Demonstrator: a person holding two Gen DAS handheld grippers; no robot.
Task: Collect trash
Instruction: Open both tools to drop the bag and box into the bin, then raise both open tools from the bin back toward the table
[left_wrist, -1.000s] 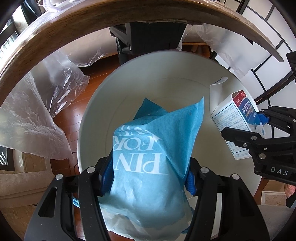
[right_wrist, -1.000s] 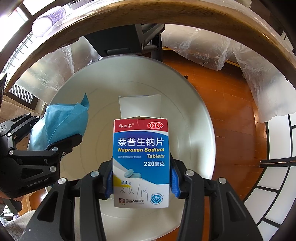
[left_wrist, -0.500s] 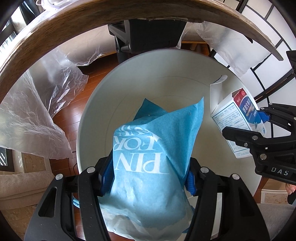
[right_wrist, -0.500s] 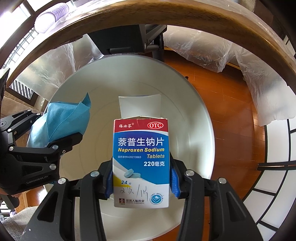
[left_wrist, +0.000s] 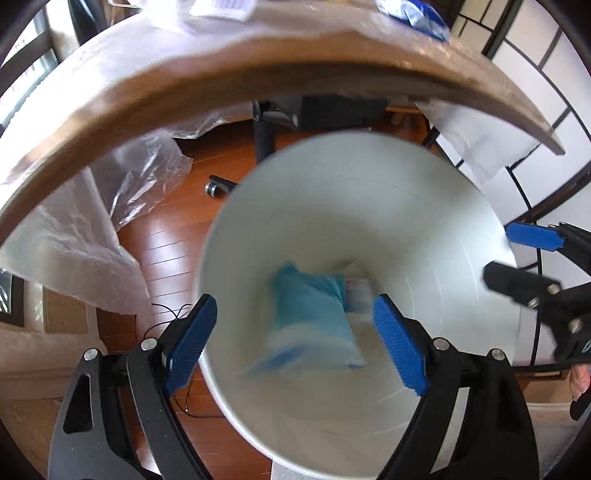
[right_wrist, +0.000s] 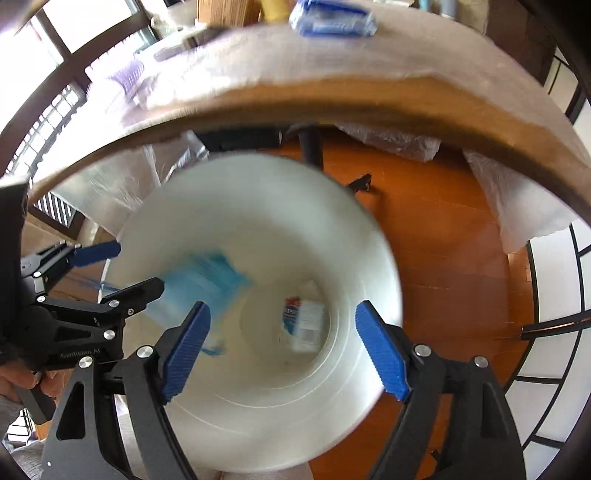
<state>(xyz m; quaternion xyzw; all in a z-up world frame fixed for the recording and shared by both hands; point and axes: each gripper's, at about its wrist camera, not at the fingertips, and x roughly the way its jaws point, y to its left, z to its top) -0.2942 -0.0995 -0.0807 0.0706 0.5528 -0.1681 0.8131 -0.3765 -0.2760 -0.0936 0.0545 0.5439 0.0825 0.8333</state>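
Note:
A white trash bin (left_wrist: 424, 206) stands on the floor below both grippers. My left gripper (left_wrist: 294, 306) hangs over it with its jaws opening, and no pad touches anything. The blue tissue pack (left_wrist: 314, 314) is a blurred shape dropping inside the bin. My right gripper (right_wrist: 283, 306) is also over the bin with its jaws opening and nothing in them. The blue-and-white medicine box (right_wrist: 306, 321) lies near the bin's bottom. Each gripper shows in the other's view, the right gripper (left_wrist: 500, 251) at the bin's right rim and the left gripper (right_wrist: 139, 266) at its left rim.
A wooden table edge (left_wrist: 258, 85) under clear plastic arches above the bin, with a blue packet (right_wrist: 332, 18) on top. Plastic sheeting (left_wrist: 74, 229) hangs at the left. A black chair base with a caster (left_wrist: 218, 186) stands on the wood floor (right_wrist: 443, 229).
Both grippers let go and opened. The blue pack and the medicine box dropped into the bin. Both grippers rose a little, so more of the table top shows.

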